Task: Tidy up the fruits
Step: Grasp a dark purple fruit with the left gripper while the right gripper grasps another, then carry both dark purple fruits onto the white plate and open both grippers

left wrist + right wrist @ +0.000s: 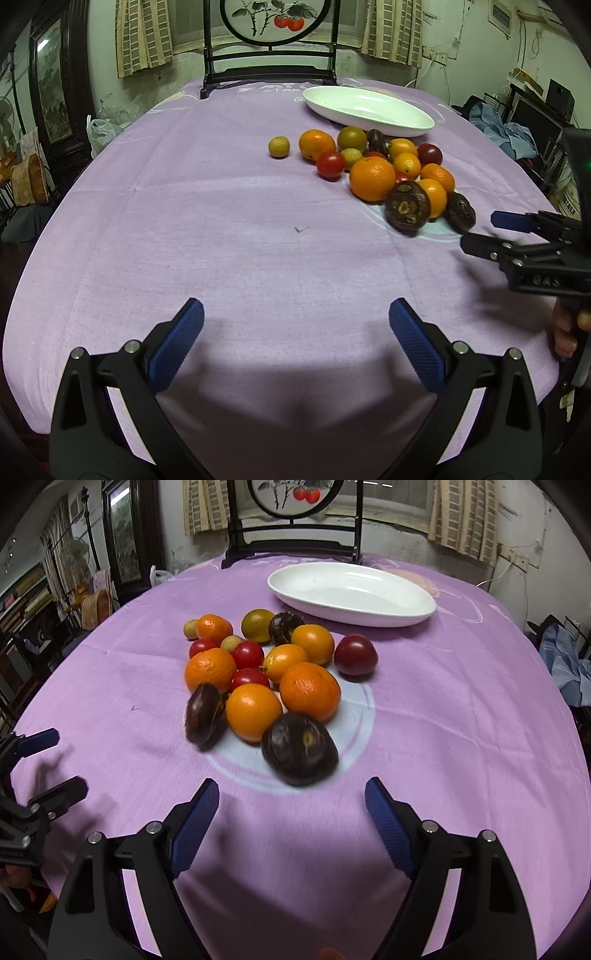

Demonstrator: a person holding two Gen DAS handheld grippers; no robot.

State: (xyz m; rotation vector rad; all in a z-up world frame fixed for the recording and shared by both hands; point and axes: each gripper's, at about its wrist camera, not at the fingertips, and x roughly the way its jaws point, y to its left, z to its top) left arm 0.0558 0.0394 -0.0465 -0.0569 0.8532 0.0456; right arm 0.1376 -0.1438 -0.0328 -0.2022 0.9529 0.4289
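Blue ribbed pads line both pairs of our tongs, and both stand wide apart with nothing between them. In the left wrist view our left gripper [295, 332] fills the bottom of the frame over bare purple tablecloth [221, 221], well short of the fruit. Our right gripper [291, 801] sits at the bottom of its own view, its empty jaws spread just below the nearest dark purple fruit [299, 747], not touching it.

The pile of fruit [266, 679] lies mid-frame in the right wrist view, left of centre: oranges, red tomatoes, small yellow-green fruits and several dark purple ones, crowded together and partly on a pale circle printed in the cloth. One small yellow-green fruit [279, 147] sits slightly apart at the pile's left edge in the left wrist view.

Beyond the pile, toward the upper right, rests a white oval dish [406, 613], empty. A dark wooden chair [291, 550] stands at the table's far edge.
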